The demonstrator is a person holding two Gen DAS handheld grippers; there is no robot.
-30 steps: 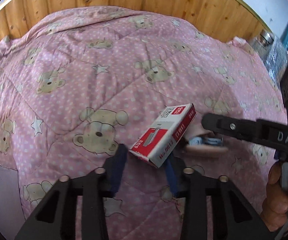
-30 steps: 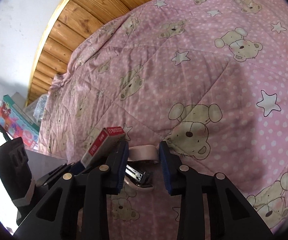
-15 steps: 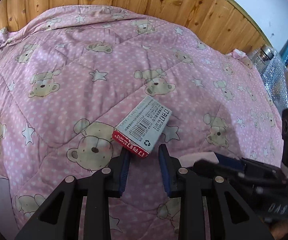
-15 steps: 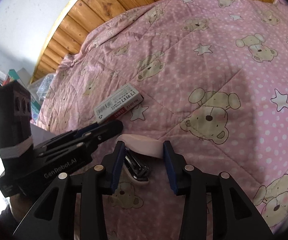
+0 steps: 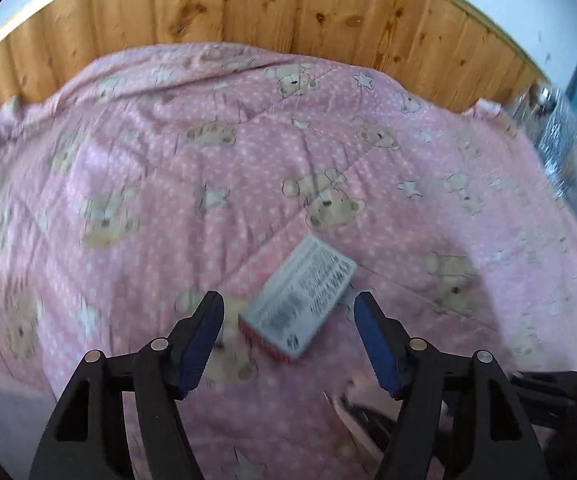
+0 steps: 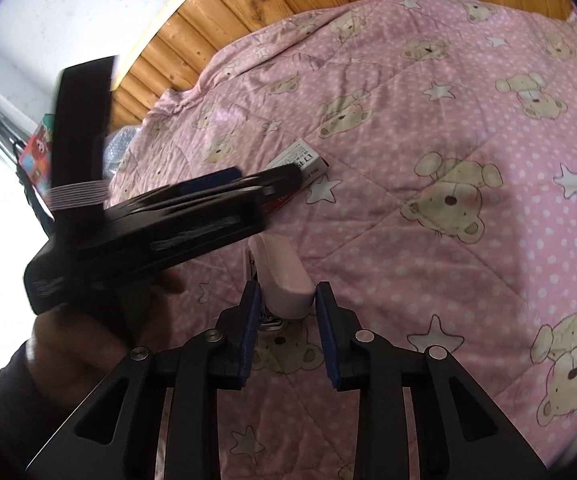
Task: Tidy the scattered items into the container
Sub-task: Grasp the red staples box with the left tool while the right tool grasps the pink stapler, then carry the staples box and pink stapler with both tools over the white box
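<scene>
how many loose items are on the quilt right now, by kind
staple box: 1
pink stapler: 1
total: 2

Staple box [image 5: 298, 307]: print on its grey face smeared by motion blur, unreadable. In the right wrist view [image 6: 304, 164] only one end shows; the rest is hidden behind the left hand-held gripper [image 6: 264, 182].

Pink stapler [image 6: 282, 276]: near end cut off by the right hand-held gripper [image 6: 287, 334] pads; metal underside only partly seen. In the left wrist view [image 5: 362, 404] a blurred sliver, cut off by a finger.

Quilt [image 5: 168, 184]: bear pattern blurred toward the bed's left edge.

Clear wrapped item [image 5: 560, 140] at the bed's far right corner: too blurred to identify.

Colourful box [image 6: 36, 152] beyond the bed's left edge: mostly hidden.

Hand [image 6: 76, 344]: cropped, partly covered.
</scene>
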